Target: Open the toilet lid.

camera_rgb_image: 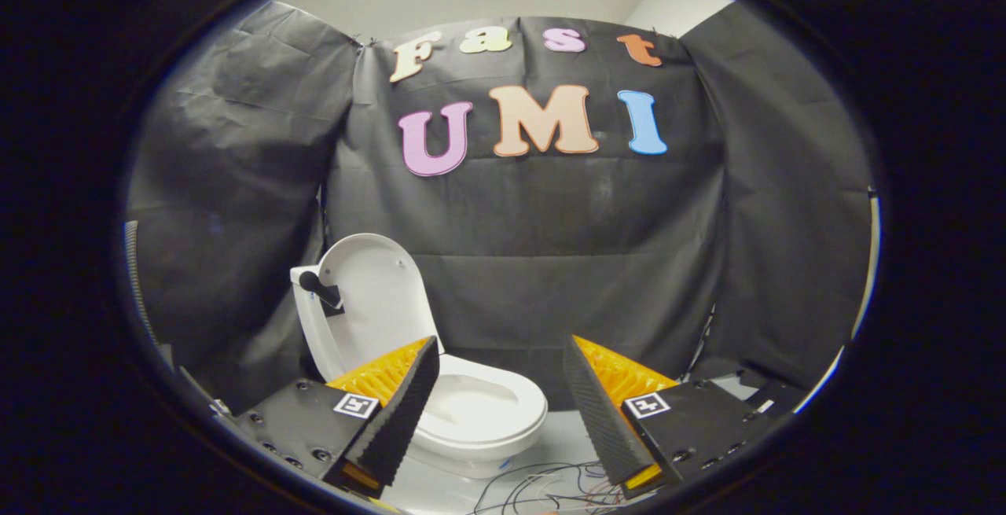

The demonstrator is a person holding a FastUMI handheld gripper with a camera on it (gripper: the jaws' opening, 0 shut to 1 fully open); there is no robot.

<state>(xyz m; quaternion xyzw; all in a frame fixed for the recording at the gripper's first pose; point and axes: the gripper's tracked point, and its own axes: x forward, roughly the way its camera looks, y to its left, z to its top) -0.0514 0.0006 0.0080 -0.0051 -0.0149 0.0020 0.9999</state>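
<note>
Fingers [409, 405] of the gripper [497, 409] stand wide apart and hold nothing, the left one overlapping the near left of the toilet's seat, the right one off to the right over bare floor. Behind everything hangs the black cloth wall [550, 263] of the booth, and a toilet [471, 421] stands in front of it on the left, small and white. Its toilet lid [377, 295] already stands upright at the far left, leaning back toward the cloth, with the seat [491, 401] down and the bowl open to view, so the task looks done or nearly so. The largest risk, in my judgement, is the lid itself: nothing visible holds it, and if it rests just short of its balance point, a knock from the left finger while pulling away could tip it forward and shut again. A small black handle [318, 288] sticks out from the lid's left edge; a finger catching on it would drag the lid along. Smallest, a tangle of thin wires [542, 483] lies on the pale floor [566, 432] just near the fingers, and a low sweep could snag them.
</note>
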